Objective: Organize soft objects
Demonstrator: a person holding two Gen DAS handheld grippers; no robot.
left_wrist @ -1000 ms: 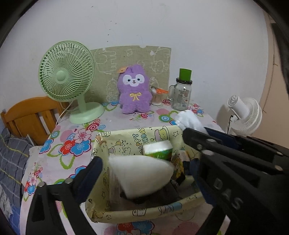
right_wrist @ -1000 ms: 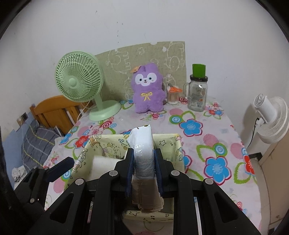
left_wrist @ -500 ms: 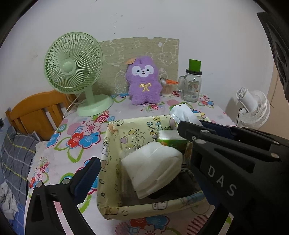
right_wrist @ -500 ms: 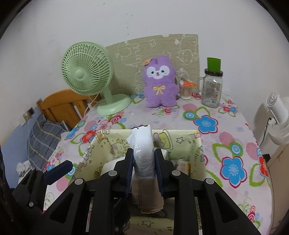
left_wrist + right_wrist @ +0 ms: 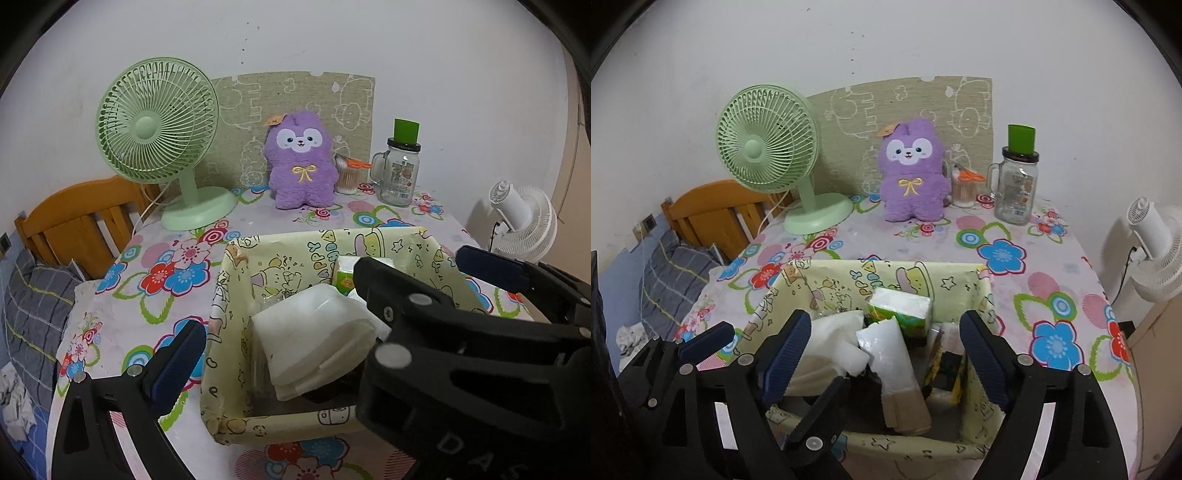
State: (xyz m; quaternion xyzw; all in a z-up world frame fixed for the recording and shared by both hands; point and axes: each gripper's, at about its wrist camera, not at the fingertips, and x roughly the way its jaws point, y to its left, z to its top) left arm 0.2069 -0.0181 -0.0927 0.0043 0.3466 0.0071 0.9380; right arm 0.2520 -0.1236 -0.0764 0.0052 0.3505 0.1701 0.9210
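Observation:
A yellow cartoon-print fabric basket [image 5: 984,295] [image 5: 221,295] sits on the floral table. It holds a white foam pad [image 5: 314,332] [image 5: 827,332], a green tissue pack [image 5: 899,308] [image 5: 345,273] and a plastic-wrapped white and tan packet [image 5: 890,365] leaning upright. My right gripper [image 5: 886,354] is open, its jaws on either side of that packet and apart from it. My left gripper [image 5: 325,310] is open over the basket's left side, empty. A purple plush toy [image 5: 912,173] [image 5: 301,162] stands at the back.
A green desk fan [image 5: 772,155] stands back left, a glass jar with a green lid [image 5: 1015,184] and a cup of cotton swabs [image 5: 964,188] back right. A white fan [image 5: 1152,251] is off the table's right edge. A wooden bed frame [image 5: 713,206] is to the left.
My right gripper has opened and let go of the wrapped packet, which now rests in the basket. Both grippers have drawn back a little.

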